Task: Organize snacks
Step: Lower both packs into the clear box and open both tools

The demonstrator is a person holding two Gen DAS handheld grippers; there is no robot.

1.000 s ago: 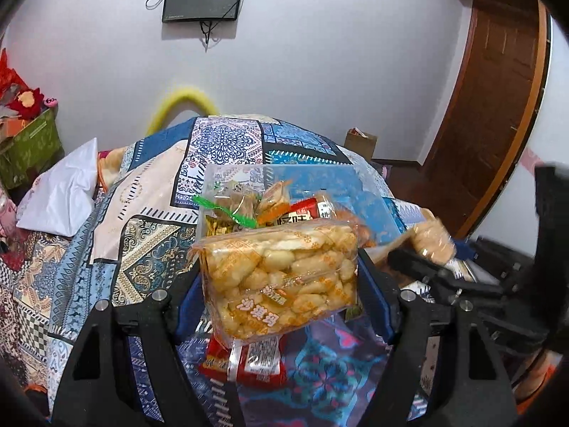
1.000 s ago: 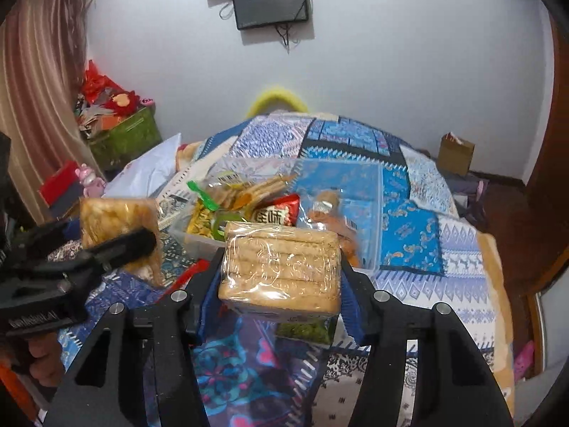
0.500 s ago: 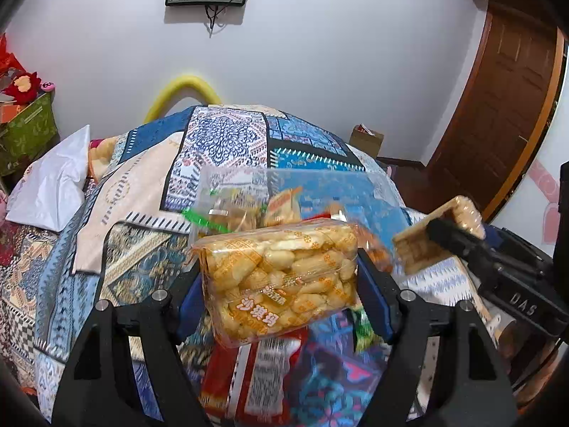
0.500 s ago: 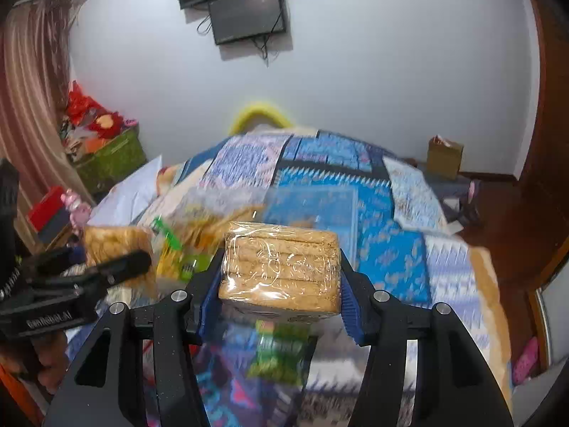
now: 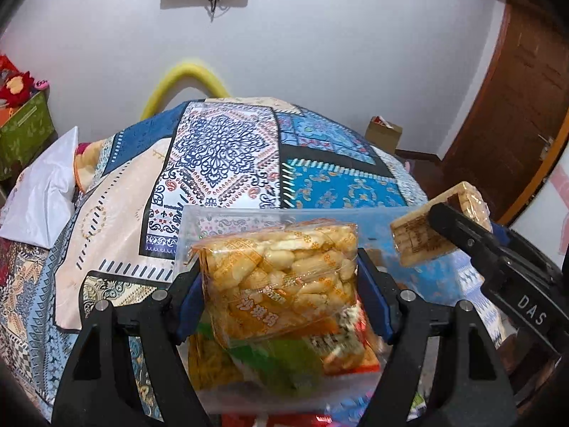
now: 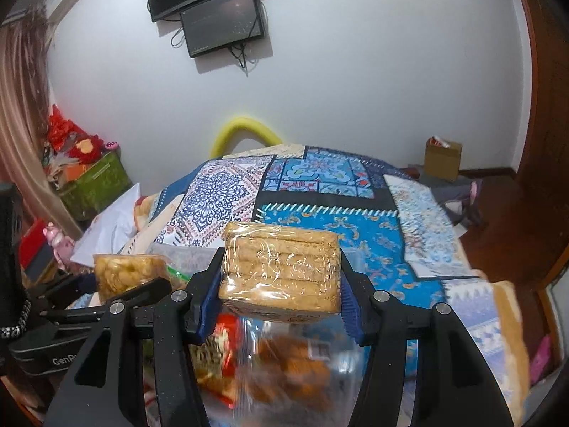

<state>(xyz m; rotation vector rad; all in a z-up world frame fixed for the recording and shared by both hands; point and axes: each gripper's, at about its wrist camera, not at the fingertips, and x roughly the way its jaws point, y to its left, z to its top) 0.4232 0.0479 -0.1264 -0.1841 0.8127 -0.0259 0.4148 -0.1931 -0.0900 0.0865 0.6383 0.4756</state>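
My left gripper (image 5: pixel 281 284) is shut on a clear bag of yellow puffed snacks (image 5: pixel 281 281) and holds it above a clear plastic bin (image 5: pixel 231 224) with several snack packets inside. My right gripper (image 6: pixel 279 277) is shut on a wrapped block of biscuit sticks (image 6: pixel 281 270), held over the same bin (image 6: pixel 295 373). The biscuit pack (image 5: pixel 423 242) and the right gripper show at the right of the left wrist view. The puffed snack bag (image 6: pixel 124 274) shows at the left of the right wrist view.
The bin rests on a bed with a blue patterned quilt (image 5: pixel 220 156). A white pillow (image 5: pixel 42 195) lies at the left. A green box (image 6: pixel 96 185) stands by the wall, a cardboard box (image 6: pixel 442 158) on the floor, and a wooden door (image 5: pixel 515 106) at the right.
Both grippers have lifted and moved forward over the bin with their packs still held. The bin now lies directly under the fingers in both views.
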